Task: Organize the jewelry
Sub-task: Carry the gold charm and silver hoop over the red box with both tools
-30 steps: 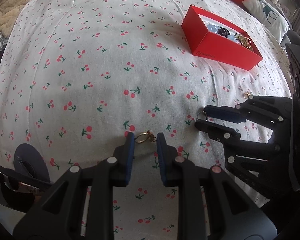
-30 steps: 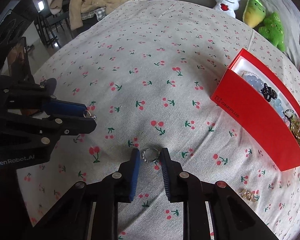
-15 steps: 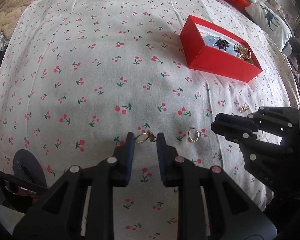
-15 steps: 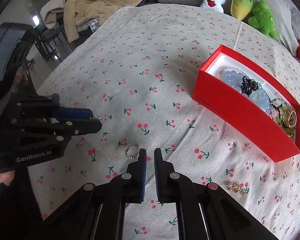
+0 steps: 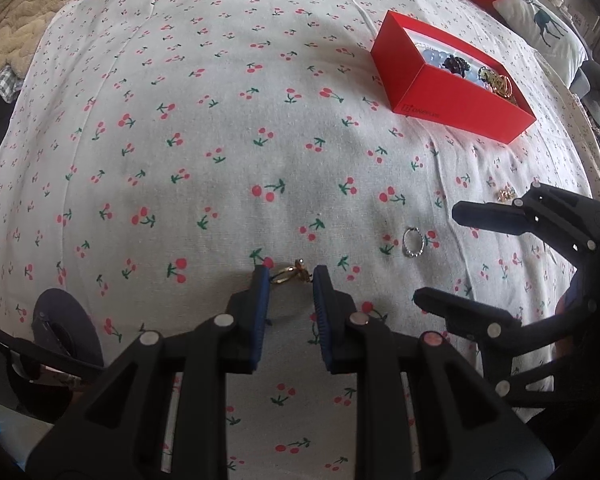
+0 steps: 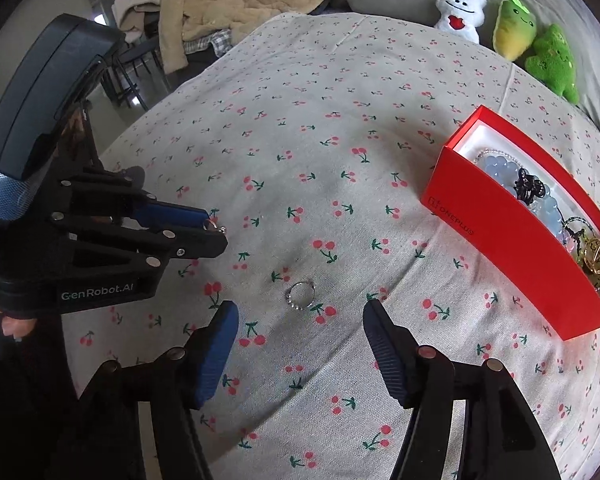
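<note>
My left gripper point(image 5: 290, 280) is shut on a small gold ring point(image 5: 290, 274) and holds it above the cherry-print cloth; it also shows in the right wrist view point(image 6: 212, 232). My right gripper point(image 6: 300, 320) is open and empty, its jaws wide apart just short of a silver beaded ring point(image 6: 300, 295) that lies flat on the cloth. That ring also shows in the left wrist view point(image 5: 413, 242), left of the right gripper point(image 5: 440, 256). A red box point(image 6: 516, 248) with bracelets and gold pieces stands at the right, and also shows in the left wrist view point(image 5: 452, 92).
A small gold piece point(image 5: 505, 194) lies on the cloth near the right gripper. Plush toys point(image 6: 512, 28) sit at the far edge. A beige blanket point(image 6: 240, 4) is heaped at the far left, beyond the cloth's edge.
My right gripper shut beside the silver ring without gripping it, rose, and has now opened wide; the ring lies on the cloth. The left gripper stayed shut on the gold ring.
</note>
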The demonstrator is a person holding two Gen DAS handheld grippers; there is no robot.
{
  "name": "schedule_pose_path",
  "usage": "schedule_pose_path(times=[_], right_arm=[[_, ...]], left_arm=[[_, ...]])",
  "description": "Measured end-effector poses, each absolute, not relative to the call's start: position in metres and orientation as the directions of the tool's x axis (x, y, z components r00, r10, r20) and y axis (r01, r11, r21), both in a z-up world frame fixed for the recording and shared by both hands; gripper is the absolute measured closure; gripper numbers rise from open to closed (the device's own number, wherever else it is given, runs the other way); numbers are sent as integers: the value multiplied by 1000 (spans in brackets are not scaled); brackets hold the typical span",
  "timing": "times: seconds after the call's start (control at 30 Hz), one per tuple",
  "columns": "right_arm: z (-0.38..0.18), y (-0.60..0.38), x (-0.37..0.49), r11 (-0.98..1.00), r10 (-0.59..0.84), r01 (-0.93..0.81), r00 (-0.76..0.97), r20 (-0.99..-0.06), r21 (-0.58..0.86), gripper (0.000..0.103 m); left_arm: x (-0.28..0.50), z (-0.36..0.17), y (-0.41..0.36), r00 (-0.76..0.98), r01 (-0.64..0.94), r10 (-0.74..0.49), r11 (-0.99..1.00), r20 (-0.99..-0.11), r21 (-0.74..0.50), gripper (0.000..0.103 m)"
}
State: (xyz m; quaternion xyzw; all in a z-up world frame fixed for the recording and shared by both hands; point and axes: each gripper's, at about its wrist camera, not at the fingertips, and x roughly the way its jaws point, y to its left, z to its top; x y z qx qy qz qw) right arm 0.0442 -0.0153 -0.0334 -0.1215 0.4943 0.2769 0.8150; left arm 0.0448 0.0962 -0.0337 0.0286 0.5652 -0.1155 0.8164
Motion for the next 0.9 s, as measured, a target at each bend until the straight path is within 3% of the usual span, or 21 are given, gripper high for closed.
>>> schedule_pose_path(times=[0.07,0.2,0.47,0.9], right_arm=[[-40,-13,48,826,322,-557,349,-880,82,56],[-49,-5,47,827,286,-562,369,-884,34,61],[-51,7,47,817,281,-577,385,-879,8,86],[-28,-21,50,849,297,-526,410,-862,42,87]], left_arm=[[43,-34,98,335,225,-156,971,-929,-81,79],[42,-34,98,335,232,-157,969,-929,-81,79],[39,-35,95,336,237,-154,969,-929,-76,79],[52,-13,81,381,240,-182,966,-907,-93,79]])
